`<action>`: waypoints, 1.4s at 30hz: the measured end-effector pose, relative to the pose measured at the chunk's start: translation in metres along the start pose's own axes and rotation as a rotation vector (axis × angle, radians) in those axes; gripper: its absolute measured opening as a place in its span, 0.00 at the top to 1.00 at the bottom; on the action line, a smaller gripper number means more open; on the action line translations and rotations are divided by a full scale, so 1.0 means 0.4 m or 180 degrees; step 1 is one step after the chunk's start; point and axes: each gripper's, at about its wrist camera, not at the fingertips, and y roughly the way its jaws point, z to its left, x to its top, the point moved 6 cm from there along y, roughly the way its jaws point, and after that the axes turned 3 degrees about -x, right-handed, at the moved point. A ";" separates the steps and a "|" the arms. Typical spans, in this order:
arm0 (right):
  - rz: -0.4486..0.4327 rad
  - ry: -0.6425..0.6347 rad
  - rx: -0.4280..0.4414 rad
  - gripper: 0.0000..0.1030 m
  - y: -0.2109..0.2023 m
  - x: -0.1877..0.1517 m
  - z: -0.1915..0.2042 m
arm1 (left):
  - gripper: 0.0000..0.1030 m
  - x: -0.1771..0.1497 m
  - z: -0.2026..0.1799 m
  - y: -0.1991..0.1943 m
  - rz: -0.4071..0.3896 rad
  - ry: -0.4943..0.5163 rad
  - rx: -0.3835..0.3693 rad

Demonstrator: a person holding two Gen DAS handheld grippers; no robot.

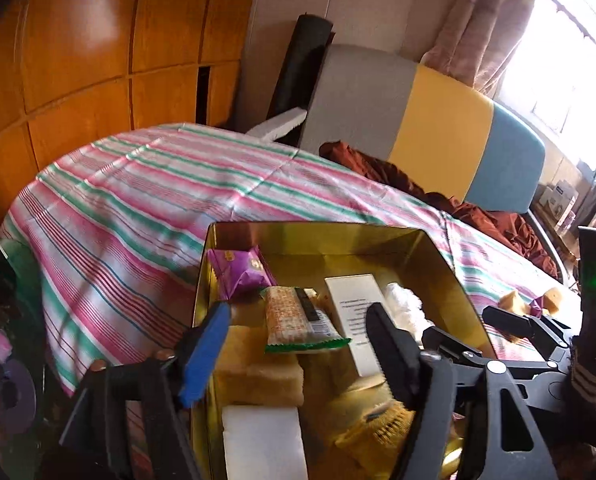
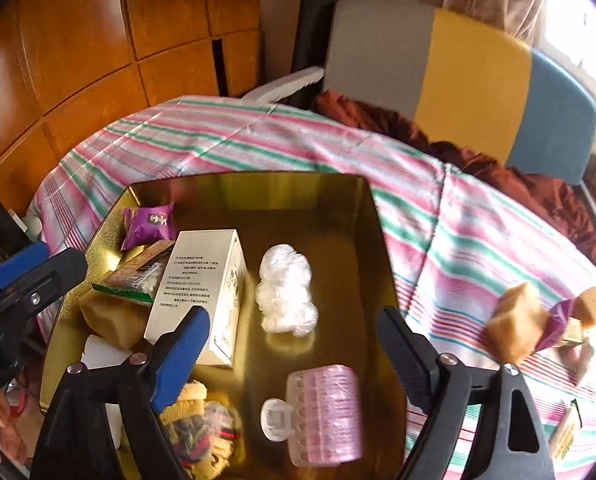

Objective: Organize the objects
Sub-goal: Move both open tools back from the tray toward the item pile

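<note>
Gold tin [image 2: 337, 188] at centre frame on the striped bedcover [image 2: 258, 140], already holding a white carton [image 2: 202, 292], a purple sachet [image 2: 148, 226], a wad of white film [image 2: 284, 290] and a pink ribbed pack [image 2: 325, 416]; right gripper [image 2: 298, 360] spread wide above the tin floor, grasping nothing; left gripper [image 1: 298, 352] likewise released over the tin's left half; remaining items, two tan sponge blocks [image 2: 515, 330] with a purple wrapper between them, lie at right of frame on the cover. Judged light, soft and compressible, not fragile; best pinched across the block's flat faces, lightly.
</note>
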 end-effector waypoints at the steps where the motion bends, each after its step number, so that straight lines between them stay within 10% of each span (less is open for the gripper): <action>1: -0.0023 -0.0006 -0.0020 0.14 -0.010 -0.002 -0.003 | 0.26 -0.002 -0.006 -0.010 -0.0033 0.0027 -0.0003; 24: -0.0411 0.0195 -0.0556 0.14 -0.179 -0.065 -0.216 | 0.17 -0.028 -0.186 -0.079 -0.0121 0.0657 -0.0149; 42: 0.0277 0.1594 -0.1419 0.14 -0.162 -0.293 -0.826 | 0.16 -0.030 -0.426 -0.028 0.0027 0.1284 -0.0434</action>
